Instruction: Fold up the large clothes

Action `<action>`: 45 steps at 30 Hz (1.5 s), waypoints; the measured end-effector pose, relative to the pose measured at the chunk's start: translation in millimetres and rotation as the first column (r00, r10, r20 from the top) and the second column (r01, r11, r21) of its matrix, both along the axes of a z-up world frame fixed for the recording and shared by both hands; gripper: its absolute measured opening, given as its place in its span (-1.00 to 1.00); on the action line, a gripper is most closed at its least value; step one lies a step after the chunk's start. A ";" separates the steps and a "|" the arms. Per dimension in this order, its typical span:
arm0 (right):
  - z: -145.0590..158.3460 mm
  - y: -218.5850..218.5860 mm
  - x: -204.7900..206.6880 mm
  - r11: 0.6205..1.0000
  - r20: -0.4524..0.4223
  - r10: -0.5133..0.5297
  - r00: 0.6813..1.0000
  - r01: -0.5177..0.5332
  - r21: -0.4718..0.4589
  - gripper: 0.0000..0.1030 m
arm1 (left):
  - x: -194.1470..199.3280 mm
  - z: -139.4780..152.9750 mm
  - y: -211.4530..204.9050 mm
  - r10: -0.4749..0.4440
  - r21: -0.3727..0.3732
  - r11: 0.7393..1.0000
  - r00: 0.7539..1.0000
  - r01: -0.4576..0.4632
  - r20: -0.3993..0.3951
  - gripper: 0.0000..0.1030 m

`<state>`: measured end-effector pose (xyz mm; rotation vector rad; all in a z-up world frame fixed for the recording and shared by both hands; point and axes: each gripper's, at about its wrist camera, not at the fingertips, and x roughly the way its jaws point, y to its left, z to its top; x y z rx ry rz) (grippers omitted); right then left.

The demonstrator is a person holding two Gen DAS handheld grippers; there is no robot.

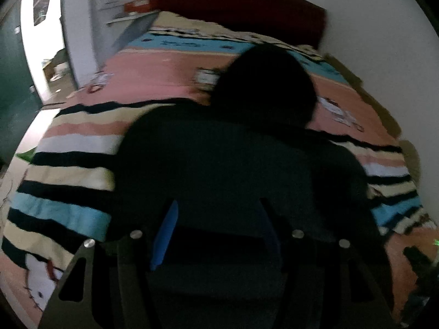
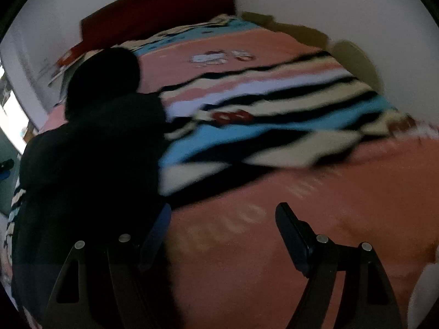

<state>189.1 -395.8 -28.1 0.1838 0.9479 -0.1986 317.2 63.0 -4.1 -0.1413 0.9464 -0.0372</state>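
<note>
A large black hooded garment [image 1: 225, 159] lies spread on the bed, hood [image 1: 263, 87] toward the headboard. It also shows at the left of the right wrist view [image 2: 87, 153]. My left gripper [image 1: 219, 235] is open just above the garment's near hem, blue pads [image 1: 164, 235] apart. My right gripper [image 2: 222, 235] is open over the pink bedcover beside the garment's right edge; its left finger [image 2: 156, 235] is against the dark cloth, its right finger [image 2: 293, 235] over bare cover. Neither holds anything.
The bed carries a pink cover [image 2: 274, 246] and a striped blanket [image 2: 260, 115] under the garment. A dark red headboard [image 1: 247, 2] stands against the white wall. A doorway [image 1: 41, 41] and floor lie left of the bed.
</note>
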 end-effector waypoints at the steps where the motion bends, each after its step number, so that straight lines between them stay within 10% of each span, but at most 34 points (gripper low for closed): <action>1: 2.7 10.7 8.2 1.000 0.000 0.019 1.000 -0.019 -0.008 0.51 | 3.6 -2.7 13.4 0.019 0.015 1.000 1.000 -0.019 0.001 0.11; 18: 4.6 246.4 182.5 0.899 0.037 0.439 0.898 -0.438 -0.020 0.54 | 88.1 -65.3 39.6 0.053 0.042 0.998 0.998 -0.055 0.033 0.12; 24: -41.9 241.2 192.2 0.891 0.002 0.452 0.892 -0.452 -0.040 0.62 | 81.4 -96.2 33.3 0.012 0.042 0.999 0.999 -0.014 0.038 0.28; 35: -35.2 163.2 170.1 0.931 -0.046 0.356 0.933 -0.359 -0.064 0.67 | 52.3 -73.2 43.8 -0.048 0.072 0.996 0.999 0.048 -0.008 0.32; 45: -35.9 201.9 172.8 0.898 -0.036 0.431 0.901 -0.433 -0.073 0.67 | 54.9 -96.9 -1.5 -0.121 0.100 0.988 0.993 0.120 -0.001 0.34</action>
